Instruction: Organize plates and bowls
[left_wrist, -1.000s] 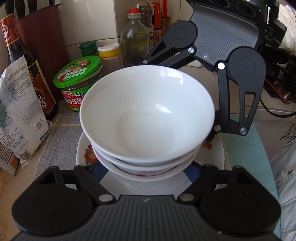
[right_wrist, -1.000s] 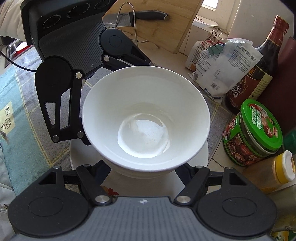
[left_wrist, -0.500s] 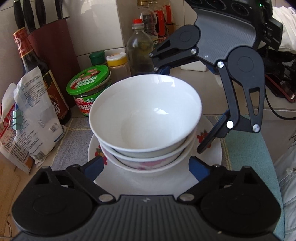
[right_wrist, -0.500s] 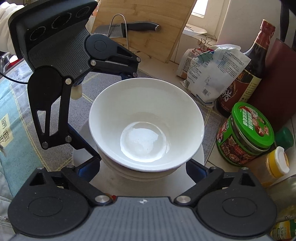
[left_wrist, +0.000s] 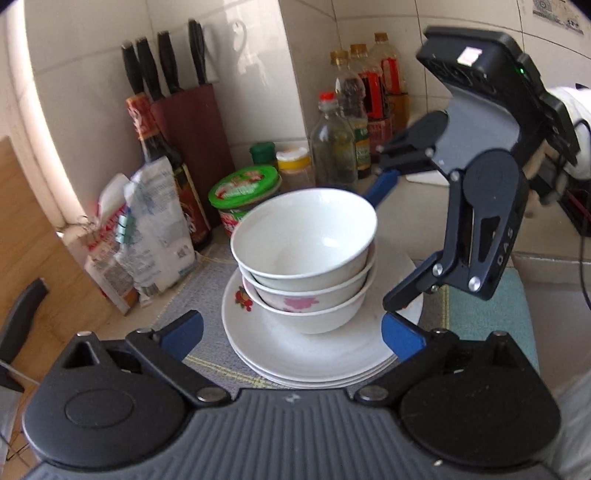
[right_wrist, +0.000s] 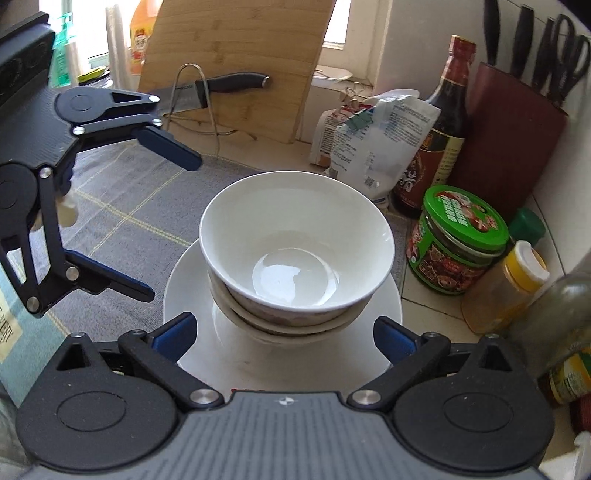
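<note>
Now we see three bowls (left_wrist: 304, 254) nested on a stack of plates (left_wrist: 317, 354), which sits on a grey mat (right_wrist: 122, 206) on the counter (right_wrist: 424, 306), with a green-lidded jar (right_wrist: 458, 240), a dark bottle (right_wrist: 439, 136), a bag (right_wrist: 380, 136) and a knife block (right_wrist: 509, 140) close around it. Our left gripper (left_wrist: 291, 334) and right gripper (right_wrist: 284, 334) both have their fingers spread wide, having just been opening, and they hold nothing; the bowls stand free between and beyond the blue fingertips (right_wrist: 175, 332), untouched.
</note>
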